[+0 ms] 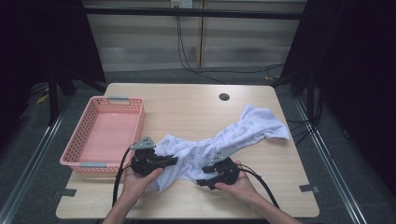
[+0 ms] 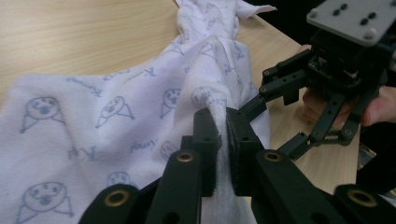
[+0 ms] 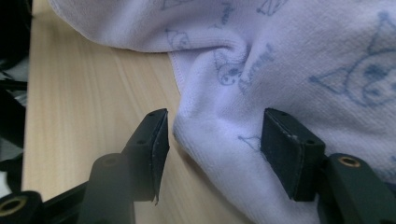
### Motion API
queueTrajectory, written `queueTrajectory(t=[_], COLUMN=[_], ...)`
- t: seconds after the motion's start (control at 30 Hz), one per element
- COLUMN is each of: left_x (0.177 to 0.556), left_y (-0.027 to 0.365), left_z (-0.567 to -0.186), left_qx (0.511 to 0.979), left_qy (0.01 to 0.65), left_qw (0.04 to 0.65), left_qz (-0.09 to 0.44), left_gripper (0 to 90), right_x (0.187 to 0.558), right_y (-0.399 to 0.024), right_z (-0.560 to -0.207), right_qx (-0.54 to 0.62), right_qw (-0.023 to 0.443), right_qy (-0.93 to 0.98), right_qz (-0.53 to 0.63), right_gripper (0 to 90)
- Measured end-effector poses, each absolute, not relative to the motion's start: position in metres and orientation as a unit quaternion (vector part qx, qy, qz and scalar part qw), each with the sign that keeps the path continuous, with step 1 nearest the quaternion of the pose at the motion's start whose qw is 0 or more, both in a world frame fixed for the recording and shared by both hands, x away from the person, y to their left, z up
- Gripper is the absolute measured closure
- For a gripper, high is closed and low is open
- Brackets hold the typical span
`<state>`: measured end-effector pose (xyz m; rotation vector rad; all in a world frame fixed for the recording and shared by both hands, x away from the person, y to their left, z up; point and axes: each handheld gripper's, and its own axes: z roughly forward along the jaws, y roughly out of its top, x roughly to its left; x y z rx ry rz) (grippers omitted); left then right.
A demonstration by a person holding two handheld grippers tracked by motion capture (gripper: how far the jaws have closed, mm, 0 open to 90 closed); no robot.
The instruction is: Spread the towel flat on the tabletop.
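A white towel (image 1: 233,133) printed with small blue cartoon figures lies crumpled across the middle of the wooden table (image 1: 187,105). At its near left end my left gripper (image 1: 173,161) is shut on a raised fold of the cloth (image 2: 116,116); that fold is pinched between the two black pads of the left gripper (image 2: 223,114). My right gripper (image 1: 201,182) sits at the towel's near edge, beside the left one. Its jaws (image 3: 215,144) stand open, with a corner of the towel (image 3: 303,60) lying between them and no pad pressing on it. The right gripper (image 2: 275,109) also shows close by in the left gripper view.
A pink plastic basket (image 1: 84,135) with nothing in it stands at the table's left edge. A round cable hole (image 1: 224,97) sits near the far edge. Bare wood lies along the far side and near right corner. Cables trail from both grippers toward the person.
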<state>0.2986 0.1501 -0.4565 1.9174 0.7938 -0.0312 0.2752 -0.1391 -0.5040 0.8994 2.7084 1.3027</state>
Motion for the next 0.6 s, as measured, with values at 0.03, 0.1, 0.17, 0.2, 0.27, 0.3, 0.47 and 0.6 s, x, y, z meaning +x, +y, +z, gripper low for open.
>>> queueTrajectory(t=[0.03, 0.1, 0.17, 0.2, 0.27, 0.3, 0.47, 0.6], left_x=[0.299, 0.3, 0.3, 0.299, 0.299, 0.299, 0.299, 0.3], left_y=[0.151, 0.152, 0.153, 0.156, 0.158, 0.159, 0.163, 0.157], left_z=[-0.457, -0.457, -0.456, -0.455, -0.454, -0.453, -0.454, -0.46], left_qx=[0.794, 0.793, 0.788, 0.784, 0.782, 0.781, 0.782, 0.797], left_qy=[0.331, 0.336, 0.342, 0.347, 0.349, 0.349, 0.355, 0.352], left_qw=[0.51, 0.509, 0.511, 0.515, 0.516, 0.518, 0.512, 0.492], left_qz=[-0.015, -0.014, -0.008, -0.001, 0.002, 0.004, 0.015, 0.013], left_gripper=[83.0, 79.8, 73.1, 64.4, 61.1, 60.5, 58.4, 59.5], right_x=[0.274, 0.269, 0.268, 0.27, 0.27, 0.271, 0.273, 0.284], right_y=[-0.137, -0.137, -0.14, -0.148, -0.155, -0.163, -0.226, -0.279], right_z=[-0.504, -0.504, -0.503, -0.5, -0.499, -0.496, -0.467, -0.459], right_qx=[0.285, 0.277, 0.28, 0.287, 0.289, 0.291, 0.329, 0.377], right_qw=[0.015, 0.045, 0.049, 0.029, 0.023, 0.018, 0.044, 0.079], right_qy=[0.865, 0.871, 0.873, 0.875, 0.875, 0.872, 0.838, 0.815], right_qz=[0.412, 0.404, 0.395, 0.388, 0.388, 0.393, 0.433, 0.434], right_gripper=[45.3, 61.4, 80.9, 87.1, 87.4, 87.5, 87.8, 87.7])
